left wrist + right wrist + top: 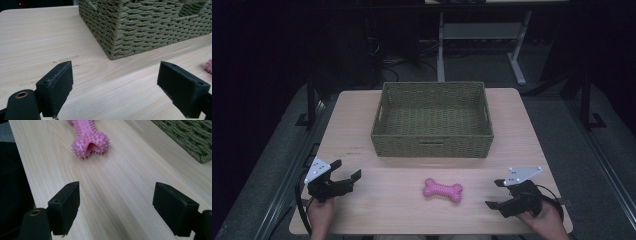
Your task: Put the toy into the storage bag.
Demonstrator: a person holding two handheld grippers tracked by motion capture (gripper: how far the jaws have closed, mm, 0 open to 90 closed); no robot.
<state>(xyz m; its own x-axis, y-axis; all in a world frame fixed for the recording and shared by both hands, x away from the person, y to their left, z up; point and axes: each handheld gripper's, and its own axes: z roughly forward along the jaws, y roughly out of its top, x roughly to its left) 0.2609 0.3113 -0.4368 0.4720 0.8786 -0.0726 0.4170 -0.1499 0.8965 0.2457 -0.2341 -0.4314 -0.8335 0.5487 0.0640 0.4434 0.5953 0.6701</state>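
A pink spiky bone-shaped toy [442, 190] lies flat on the wooden table [357, 120], near the front edge. Behind it stands an empty woven green basket [432, 145]. My left gripper [348, 170] rests at the front left, open, with nothing between its jaws. At the front right my right gripper [493, 194] is also open and empty, pointing toward the toy. In the right gripper view the toy [88, 140] lies ahead of the open right gripper [117, 186], well apart from it. The left gripper view has the open left gripper [116, 67] facing the basket's corner [150, 32].
A bare strip of table runs between the basket and the toy. The toy's spiky end [208, 66] peeks in at the right edge of the left gripper view. Beyond the table are a dark floor, cables and a white desk frame [517, 60].
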